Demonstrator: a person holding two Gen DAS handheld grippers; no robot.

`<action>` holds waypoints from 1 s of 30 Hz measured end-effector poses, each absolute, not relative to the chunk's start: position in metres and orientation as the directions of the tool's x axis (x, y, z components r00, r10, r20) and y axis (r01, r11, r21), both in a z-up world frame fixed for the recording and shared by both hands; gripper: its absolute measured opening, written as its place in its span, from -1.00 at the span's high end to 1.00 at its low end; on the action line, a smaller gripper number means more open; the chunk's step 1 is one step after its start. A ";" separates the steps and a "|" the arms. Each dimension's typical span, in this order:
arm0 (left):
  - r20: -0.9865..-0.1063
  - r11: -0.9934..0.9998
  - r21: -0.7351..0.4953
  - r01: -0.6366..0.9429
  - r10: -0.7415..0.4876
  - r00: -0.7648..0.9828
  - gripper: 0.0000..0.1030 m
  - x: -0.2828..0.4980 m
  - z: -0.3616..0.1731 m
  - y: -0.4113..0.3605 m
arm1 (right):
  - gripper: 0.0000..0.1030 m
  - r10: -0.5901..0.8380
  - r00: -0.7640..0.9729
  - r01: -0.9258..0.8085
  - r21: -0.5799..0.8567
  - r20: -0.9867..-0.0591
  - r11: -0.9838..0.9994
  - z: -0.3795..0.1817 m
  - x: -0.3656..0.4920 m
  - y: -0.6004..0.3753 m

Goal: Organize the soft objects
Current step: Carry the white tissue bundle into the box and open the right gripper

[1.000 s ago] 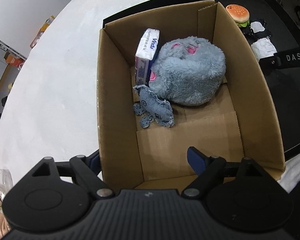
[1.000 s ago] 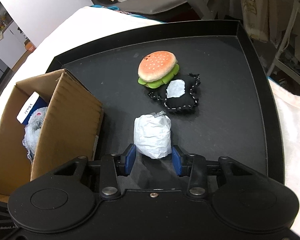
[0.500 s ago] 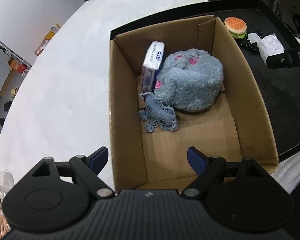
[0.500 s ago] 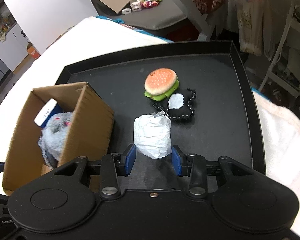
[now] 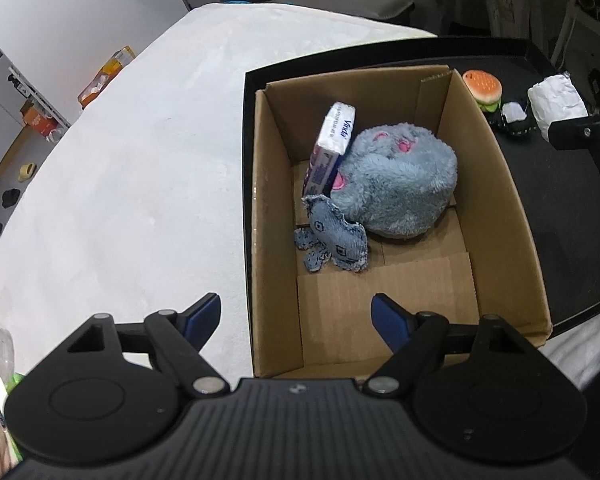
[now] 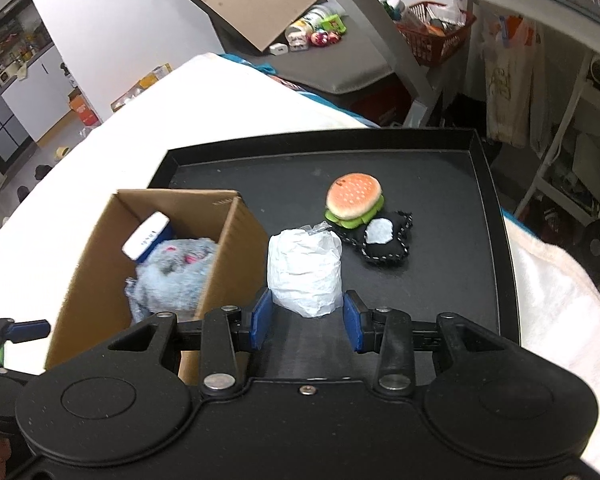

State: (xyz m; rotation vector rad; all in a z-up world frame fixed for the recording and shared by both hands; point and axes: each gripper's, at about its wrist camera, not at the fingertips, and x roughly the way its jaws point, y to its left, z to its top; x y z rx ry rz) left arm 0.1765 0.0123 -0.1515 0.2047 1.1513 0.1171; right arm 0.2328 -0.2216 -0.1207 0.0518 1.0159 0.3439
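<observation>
right gripper [image 6: 305,322] clamped on white wrapped roll [image 6: 305,270], held upright above black tray [image 6: 440,276], just right of cardboard box [image 6: 236,248]. to drop it in, must travel left over box wall. left gripper [image 5: 296,318] wide apart, empty, over box's near end.

The cardboard box [image 5: 496,208] stands in the tray's [image 6: 496,208] left part. In its far end a plush toy [image 5: 396,188] lies against a tissue pack [image 5: 334,140] on its left, a denim toy [image 5: 336,236] before them. Toward the tray's far edge, right of the box, a plush burger [image 6: 354,200] touches a stitched pouch [image 6: 384,240]; a wrapped roll [image 6: 304,270] sits nearer.
</observation>
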 end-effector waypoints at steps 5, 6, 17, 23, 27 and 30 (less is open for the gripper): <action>-0.893 0.983 0.185 -0.006 0.171 0.416 -0.49 0.175 -0.149 0.020 | 0.26 0.316 0.493 -0.283 0.194 -0.811 0.939 -0.105 0.224 -0.208; -0.893 0.984 0.180 -0.013 0.169 0.417 -0.48 0.174 -0.149 0.021 | 0.26 0.319 0.494 -0.288 0.193 -0.809 0.938 -0.102 0.223 -0.205; -0.910 0.994 0.091 -0.053 0.105 0.401 -0.07 0.172 -0.149 0.040 | 0.26 0.365 0.473 -0.354 0.206 -0.802 0.912 -0.085 0.211 -0.164; -0.924 0.996 0.066 -0.062 0.084 0.373 0.34 0.174 -0.154 0.046 | 0.26 0.364 0.449 -0.372 0.199 -0.816 0.907 -0.089 0.206 -0.146; -0.935 0.997 0.042 -0.069 0.063 0.349 0.63 0.176 -0.158 0.050 | 0.26 0.362 0.434 -0.389 0.191 -0.825 0.901 -0.090 0.202 -0.133; -0.941 0.997 0.037 -0.072 0.059 0.332 0.72 0.176 -0.161 0.052 | 0.26 0.368 0.423 -0.401 0.193 -0.828 0.895 -0.091 0.199 -0.125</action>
